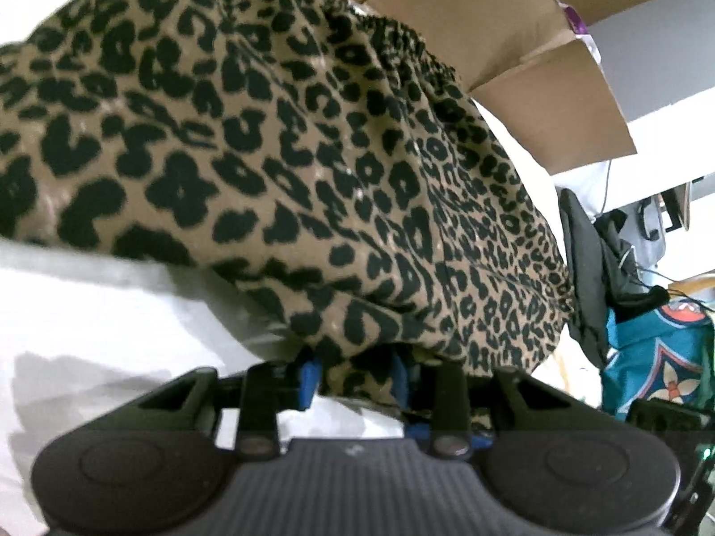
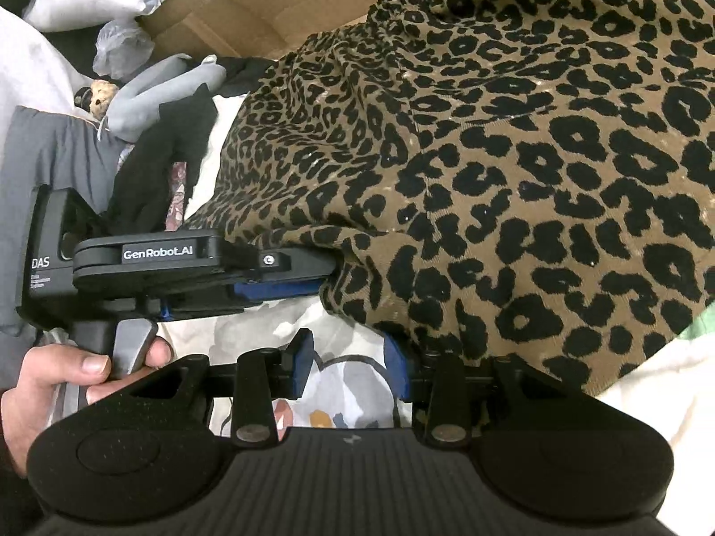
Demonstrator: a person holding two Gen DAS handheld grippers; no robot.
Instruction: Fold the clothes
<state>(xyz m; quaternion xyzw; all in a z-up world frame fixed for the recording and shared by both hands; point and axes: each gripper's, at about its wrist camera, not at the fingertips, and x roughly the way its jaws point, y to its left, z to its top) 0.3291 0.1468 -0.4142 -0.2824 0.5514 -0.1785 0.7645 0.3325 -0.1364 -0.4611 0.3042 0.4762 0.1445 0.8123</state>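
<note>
Under leopard cloth point(image 2: 514, 156), both claws point(image 2: 351, 368) tilted downward

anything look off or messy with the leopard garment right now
The leopard garment lies bunched and wrinkled rather than flat on the bed, not squared for a fold. No tear or stain shows. Loose clothes are heaped beside it.

Brightly lit, white bedding point(image 1: 111, 303) blown out; soft motion blur throughout; fisheye bending, dark corners.
</note>
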